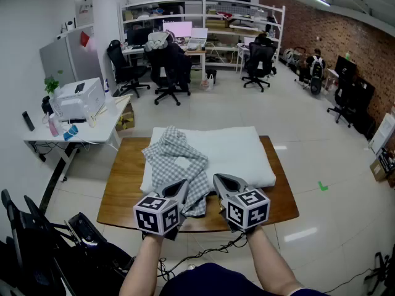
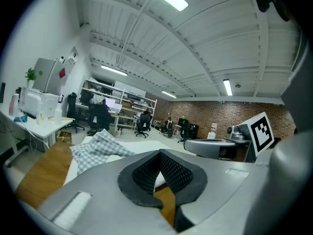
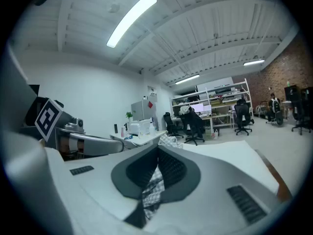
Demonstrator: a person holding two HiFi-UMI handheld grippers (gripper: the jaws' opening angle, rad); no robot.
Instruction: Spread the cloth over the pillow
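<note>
Cloth [image 1: 176,162], checked and crumpled, lies on the left half of the pillow [image 1: 241,153], its near end hanging over the pillow's edge onto the table [image 1: 123,190]. Left gripper [image 1: 182,187] hovers above that near end, jaws clenched on nothing. Right gripper [image 1: 220,180] is just beside the cloth's right edge, jaws likewise pressed together; checked fabric shows through the gap below its tips.

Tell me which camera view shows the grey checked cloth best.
The head view: the whole grey checked cloth lies crumpled on the white pillow. The left gripper view shows one bunched part; the right gripper view shows only a strip between the jaws.
</note>
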